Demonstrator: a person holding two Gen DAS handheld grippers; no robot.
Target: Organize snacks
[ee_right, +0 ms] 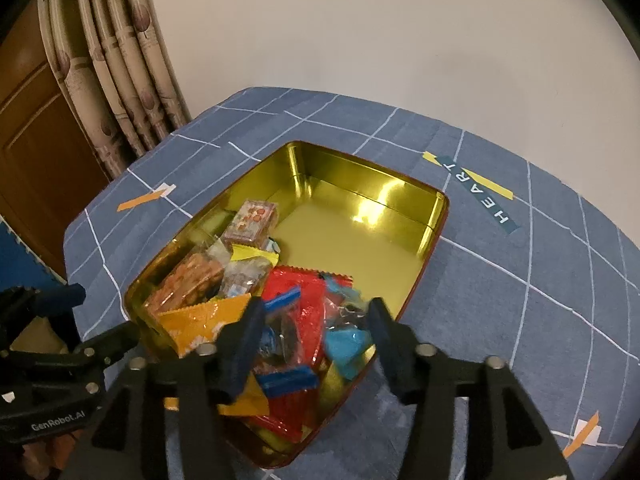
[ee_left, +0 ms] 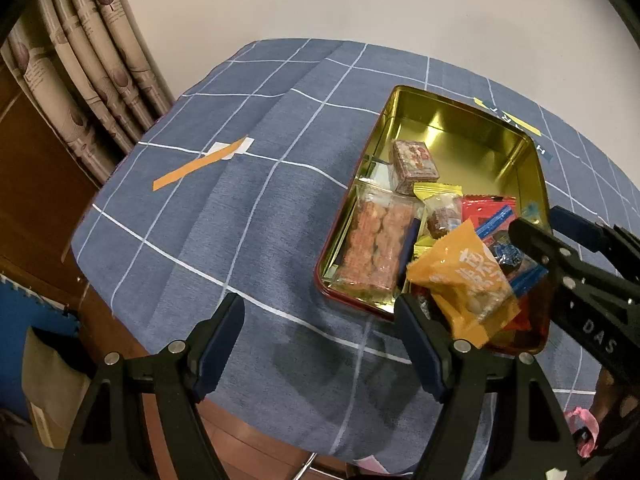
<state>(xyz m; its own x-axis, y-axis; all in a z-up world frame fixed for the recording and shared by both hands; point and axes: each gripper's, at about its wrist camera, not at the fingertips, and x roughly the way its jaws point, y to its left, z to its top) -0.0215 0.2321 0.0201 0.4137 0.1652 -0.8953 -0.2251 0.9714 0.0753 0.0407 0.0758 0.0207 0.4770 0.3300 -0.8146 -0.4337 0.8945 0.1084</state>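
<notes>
The right claw (ee_right: 312, 320) is being held parted over the near end of the tin (ee_right: 434, 216), with nothing gripped between its jaws; the snacks (ee_right: 288, 300) are lying loose beneath it. The left claw (ee_left: 320, 320) is being kept open and empty above the counter (ee_left: 240, 220), beside the tin. The snacks are being gathered at the tin's near end, and none is seen left outside, so the sorting is judged nearly done.

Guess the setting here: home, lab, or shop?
Most likely a room in a home. A table under a blue checked cloth holds a gold tin of wrapped snacks; patterned curtains hang beside a wooden door, and the wall behind is plain.
</notes>
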